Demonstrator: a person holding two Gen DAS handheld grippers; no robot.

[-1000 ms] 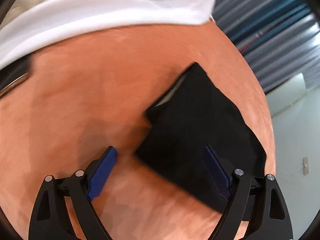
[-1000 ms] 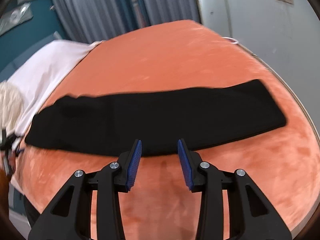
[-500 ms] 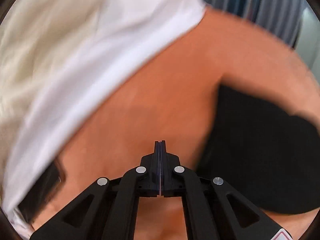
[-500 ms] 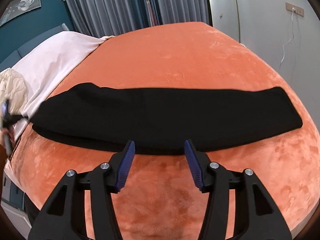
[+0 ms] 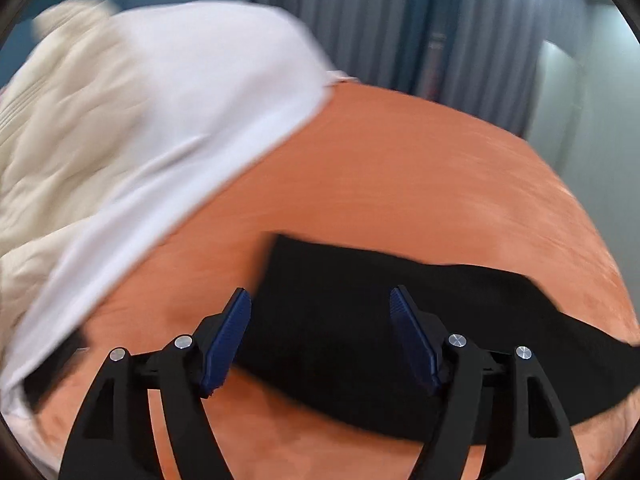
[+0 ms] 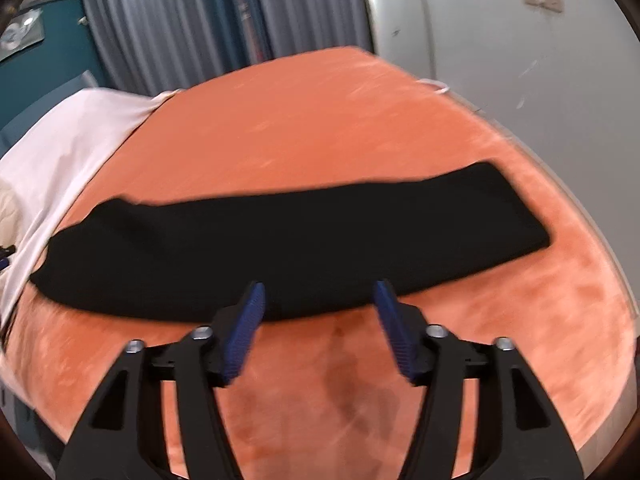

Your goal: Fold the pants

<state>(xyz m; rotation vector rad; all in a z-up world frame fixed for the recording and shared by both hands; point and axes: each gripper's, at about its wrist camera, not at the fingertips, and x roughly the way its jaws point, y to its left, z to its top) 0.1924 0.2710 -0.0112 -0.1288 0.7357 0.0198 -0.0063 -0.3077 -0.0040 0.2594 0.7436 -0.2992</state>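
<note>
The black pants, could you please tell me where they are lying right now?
In the right wrist view the black pants lie stretched across the orange bedspread, just beyond the open right claw, their left end near the white sheet.

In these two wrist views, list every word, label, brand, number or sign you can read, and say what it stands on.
None can be read.
Framed picture on the teal wall: too blurred to tell if it carries text.
Wall plate: no lettering visible.
White sticker at the base of the left gripper: cut off by the frame edge, unreadable.
Black pants, orange cover, right gripper: no print visible.
</note>
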